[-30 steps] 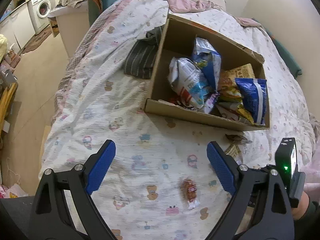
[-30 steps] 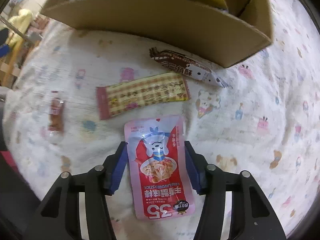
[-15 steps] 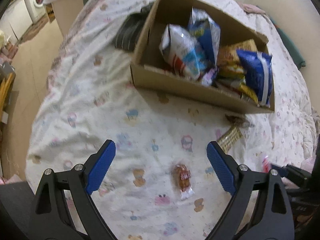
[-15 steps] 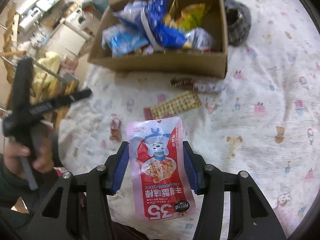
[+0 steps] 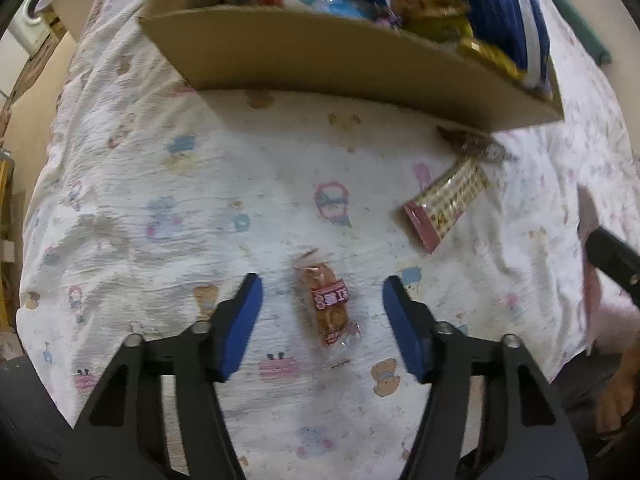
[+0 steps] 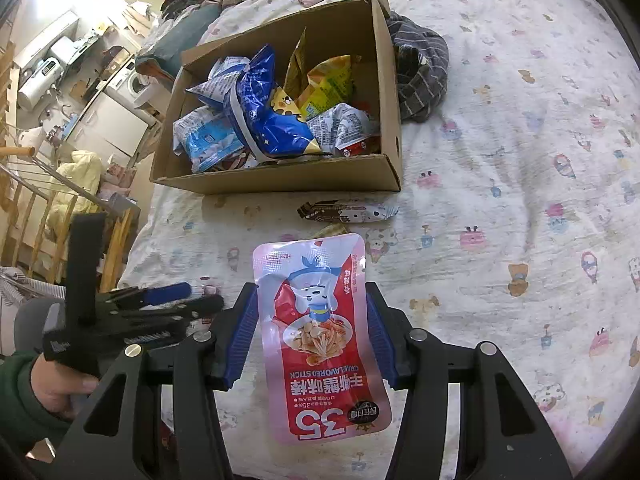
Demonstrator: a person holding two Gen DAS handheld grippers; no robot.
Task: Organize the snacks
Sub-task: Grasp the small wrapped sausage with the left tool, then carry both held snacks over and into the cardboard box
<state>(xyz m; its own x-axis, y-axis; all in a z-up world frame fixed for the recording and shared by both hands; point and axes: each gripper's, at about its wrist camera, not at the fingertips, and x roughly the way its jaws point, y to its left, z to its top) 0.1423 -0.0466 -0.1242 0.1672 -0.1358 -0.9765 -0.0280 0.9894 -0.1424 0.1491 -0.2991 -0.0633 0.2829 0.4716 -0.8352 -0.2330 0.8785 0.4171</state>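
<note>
Brown and red, a small clear-wrapped snack stick (image 5: 328,304) lies on the white cartoon-print bedspread (image 5: 160,208), between the left gripper (image 5: 322,296)'s closing blue pads, which do not yet touch it. Its long axis runs along the fingers, pointing toward the brown cardboard snack box (image 5: 320,60). The slick wrapper could squirt out or bunch bedspread. The right gripper (image 6: 312,328) clamps a pink crab-stick pouch (image 6: 320,336), held above the bed; a loose edge grip could drop it.
</note>
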